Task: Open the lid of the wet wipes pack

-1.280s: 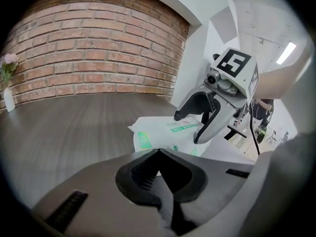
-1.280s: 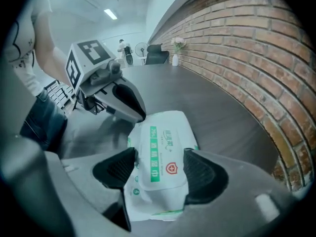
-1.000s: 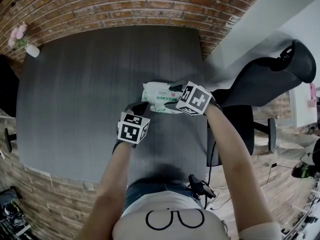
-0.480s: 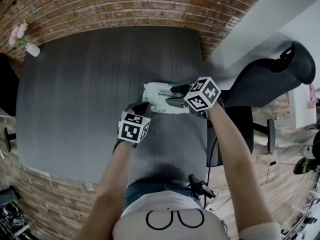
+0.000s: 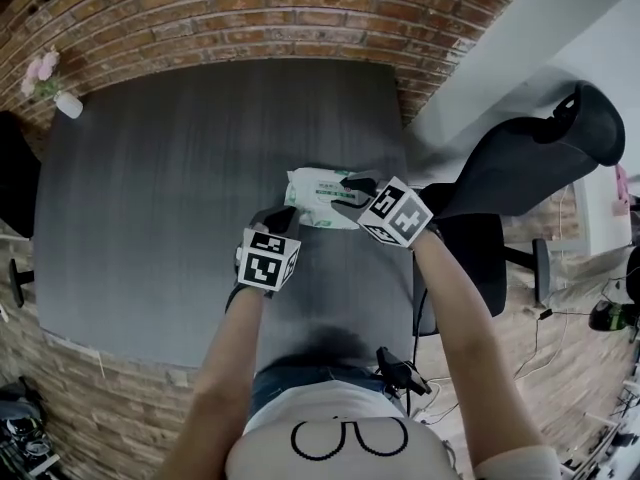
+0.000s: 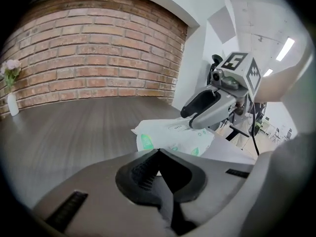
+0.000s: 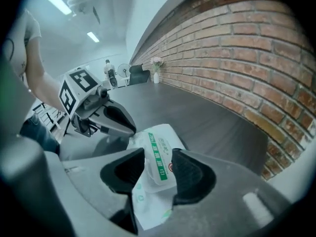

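Observation:
The white and green wet wipes pack [image 5: 312, 196] lies on the grey table [image 5: 170, 188] near its right edge. My left gripper [image 5: 281, 215] is shut on the near left edge of the pack [image 6: 173, 136]; in the left gripper view its jaws [image 6: 159, 154] meet with a sliver of white wrapper at the tips. My right gripper [image 5: 351, 194] reaches down onto the pack's top from the right. Its jaws have just been closing. The lid [image 7: 157, 154], white with a green stripe, fills the gap of the right gripper [image 7: 158, 171], both pads touching its sides.
A black office chair [image 5: 530, 158] stands just past the table's right edge. A small vase of pink flowers [image 5: 52, 88] sits at the far left corner. A brick wall [image 5: 250, 8] runs behind the table.
The right gripper has tilted and rolled, its marker cube swinging up and back down, and its jaws have narrowed around the lid. The left gripper and the pack have stayed put.

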Demonstrator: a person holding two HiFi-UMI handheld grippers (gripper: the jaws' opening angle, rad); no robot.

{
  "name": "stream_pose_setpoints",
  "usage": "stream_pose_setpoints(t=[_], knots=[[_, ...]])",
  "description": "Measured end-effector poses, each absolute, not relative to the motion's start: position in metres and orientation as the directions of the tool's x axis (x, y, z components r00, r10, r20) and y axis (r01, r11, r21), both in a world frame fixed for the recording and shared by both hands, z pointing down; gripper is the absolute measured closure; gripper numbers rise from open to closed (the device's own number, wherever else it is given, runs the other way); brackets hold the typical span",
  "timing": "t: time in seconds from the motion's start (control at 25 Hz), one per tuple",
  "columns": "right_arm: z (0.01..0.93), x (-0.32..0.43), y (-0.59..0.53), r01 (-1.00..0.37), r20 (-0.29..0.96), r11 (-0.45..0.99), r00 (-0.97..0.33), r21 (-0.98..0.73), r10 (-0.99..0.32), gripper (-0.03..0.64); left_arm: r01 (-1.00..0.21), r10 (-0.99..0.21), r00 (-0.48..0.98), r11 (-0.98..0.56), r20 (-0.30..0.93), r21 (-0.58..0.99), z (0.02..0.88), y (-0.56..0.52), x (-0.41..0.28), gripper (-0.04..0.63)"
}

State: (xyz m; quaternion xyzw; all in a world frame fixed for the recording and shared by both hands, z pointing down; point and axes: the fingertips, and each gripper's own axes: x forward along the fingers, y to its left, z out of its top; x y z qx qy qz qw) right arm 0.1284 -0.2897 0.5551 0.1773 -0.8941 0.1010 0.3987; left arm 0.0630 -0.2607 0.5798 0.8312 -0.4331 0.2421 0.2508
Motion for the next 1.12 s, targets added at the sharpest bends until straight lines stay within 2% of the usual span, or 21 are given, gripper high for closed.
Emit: stream_pose_setpoints(t=[0.16, 0.48, 0.88, 1.04, 1.12], knots=[[0.545, 0.132, -0.285, -0.42, 0.726, 0.903, -0.592, 0.091, -0.349, 0.488, -0.858, -0.644, 0.49, -0.474, 0.587, 0.197, 0.563, -0.26, 0.054, 0.597], [0.518, 0.146, -0.296, -0.535, 0.666, 0.823, -0.545, 0.19, -0.509, 0.595, -0.876, -0.704, 0.473, -0.44, 0.53, 0.197, 0.536, -0.264, 0.04, 0.597], [0.517, 0.148, -0.326, -0.589, 0.659, 0.775, -0.493, 0.229, -0.568, 0.591, -0.876, -0.711, 0.474, -0.439, 0.52, 0.199, 0.53, -0.269, 0.034, 0.597], [0.527, 0.146, -0.342, -0.592, 0.667, 0.769, -0.473, 0.243, -0.576, 0.558, -0.874, -0.713, 0.477, -0.445, 0.514, 0.193, 0.525, -0.275, 0.033, 0.597], [0.534, 0.146, -0.348, -0.598, 0.677, 0.764, -0.459, 0.243, -0.575, 0.515, -0.874, -0.717, 0.477, -0.447, 0.509, 0.189, 0.523, -0.276, 0.032, 0.597]])
